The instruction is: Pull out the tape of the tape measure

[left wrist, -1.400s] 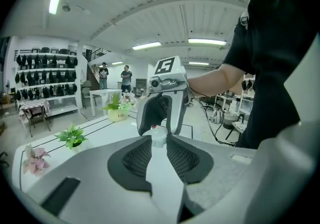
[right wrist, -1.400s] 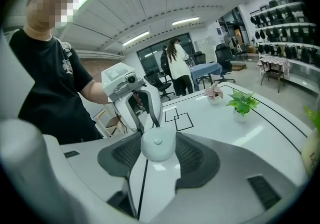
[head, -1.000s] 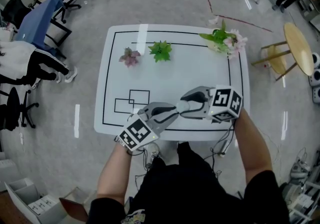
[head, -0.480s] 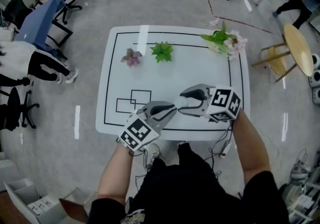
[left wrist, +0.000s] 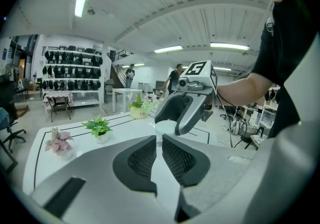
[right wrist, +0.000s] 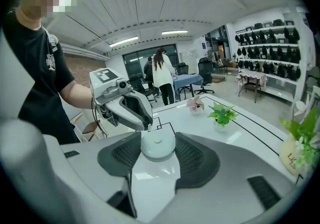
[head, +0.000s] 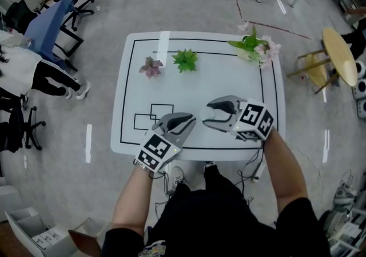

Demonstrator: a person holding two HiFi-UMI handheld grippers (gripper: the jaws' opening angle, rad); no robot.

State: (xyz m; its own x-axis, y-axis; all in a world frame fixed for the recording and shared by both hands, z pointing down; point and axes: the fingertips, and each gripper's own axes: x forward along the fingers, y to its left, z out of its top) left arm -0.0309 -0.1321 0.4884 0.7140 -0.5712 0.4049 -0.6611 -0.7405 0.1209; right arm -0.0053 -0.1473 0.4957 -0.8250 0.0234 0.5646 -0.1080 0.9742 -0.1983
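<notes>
A round white tape measure sits between the pads of my right gripper, which is shut on it low over the white table's near edge. In the left gripper view the tape measure shows just past my left gripper. The left jaws have just been closing and stand almost together, with a thin white strip, the tape's end, pinched between them. In the head view my left gripper points right at my right gripper, a small gap apart. The tape itself is too thin to make out there.
A pink plant, a green plant and a flower vase stand along the table's far side. Black outlined squares are drawn at the near left. Office chairs stand left of the table, a round wooden table right.
The left gripper's jaws have closed and it has drawn back to the left, away from the right gripper, so their tips no longer overlap. The right gripper has stayed in place.
</notes>
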